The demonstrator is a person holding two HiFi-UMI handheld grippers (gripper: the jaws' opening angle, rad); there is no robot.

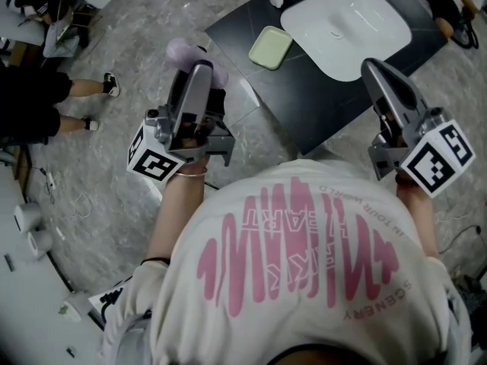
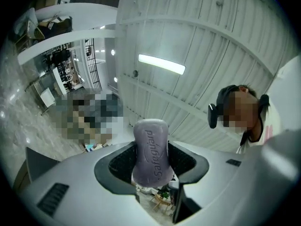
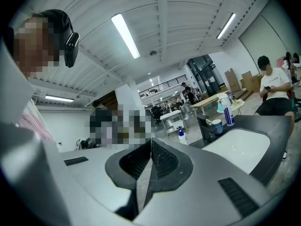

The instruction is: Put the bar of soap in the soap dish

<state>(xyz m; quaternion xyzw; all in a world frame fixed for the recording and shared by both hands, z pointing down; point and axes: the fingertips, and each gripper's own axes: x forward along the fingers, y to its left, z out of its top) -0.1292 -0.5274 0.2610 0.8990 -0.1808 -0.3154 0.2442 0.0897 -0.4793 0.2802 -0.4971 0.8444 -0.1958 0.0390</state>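
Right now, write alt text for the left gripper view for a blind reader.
A purple bar of soap is clamped between the jaws of the left hand-held gripper, its embossed lettering facing the camera. Behind it is a white ribbed ceiling with a strip light.

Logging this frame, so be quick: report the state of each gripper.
Left gripper: closed on the bar of soap.
Right gripper: closed, nothing between its jaws.

White basin (image 1: pixel 346 25) set in a dark counter (image 1: pixel 304 97).
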